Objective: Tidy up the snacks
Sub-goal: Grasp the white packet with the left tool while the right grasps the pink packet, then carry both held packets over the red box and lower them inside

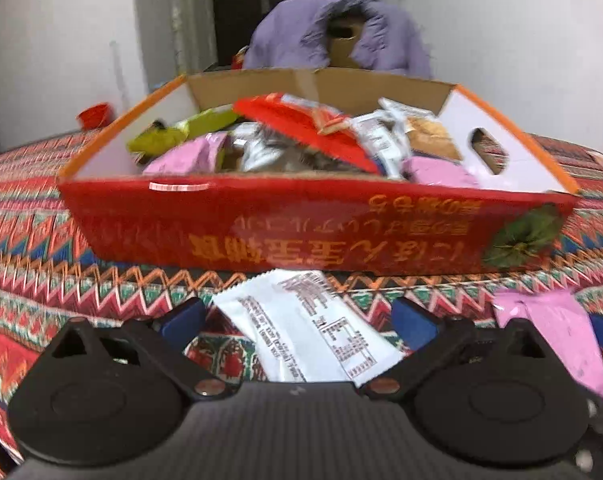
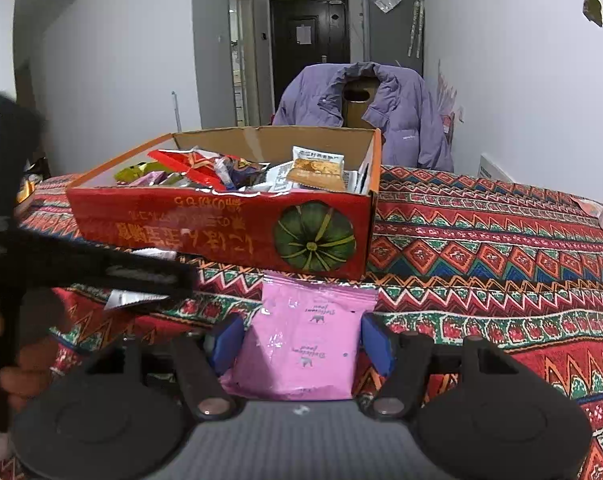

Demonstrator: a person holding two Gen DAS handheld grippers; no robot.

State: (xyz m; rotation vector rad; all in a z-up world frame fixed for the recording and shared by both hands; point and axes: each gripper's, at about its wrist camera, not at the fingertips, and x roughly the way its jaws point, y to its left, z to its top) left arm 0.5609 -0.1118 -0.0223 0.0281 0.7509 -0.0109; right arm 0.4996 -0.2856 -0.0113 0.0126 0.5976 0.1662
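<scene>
Two packets lie on the patterned bench (image 2: 481, 220) just in front of the red box (image 2: 221, 224), which is already heaped with snacks.

The white packet (image 1: 301, 332) sits between the blue pads of the left hand-held gripper (image 1: 297, 320). Its long axis runs diagonally, from the box's near wall back toward the gripper body, so the jaws straddle its width. They stand wide, with clear cloth showing between the left pad and the packet; nothing is held.

The pink packet (image 2: 305, 340) lies straight ahead of the right hand-held gripper (image 2: 301, 340), its long axis along the fingers. The pads sit at both of its sides, the left one against its edge, the right one at or just off the edge. Whether they actually press it I cannot tell; it looks like a grip about to be made.

In the left view the same pink packet shows at right, beside the white one. Each hand is nearest its own packet, and the box lies directly beyond both, so a short lift forward would likely drop each in.
</scene>
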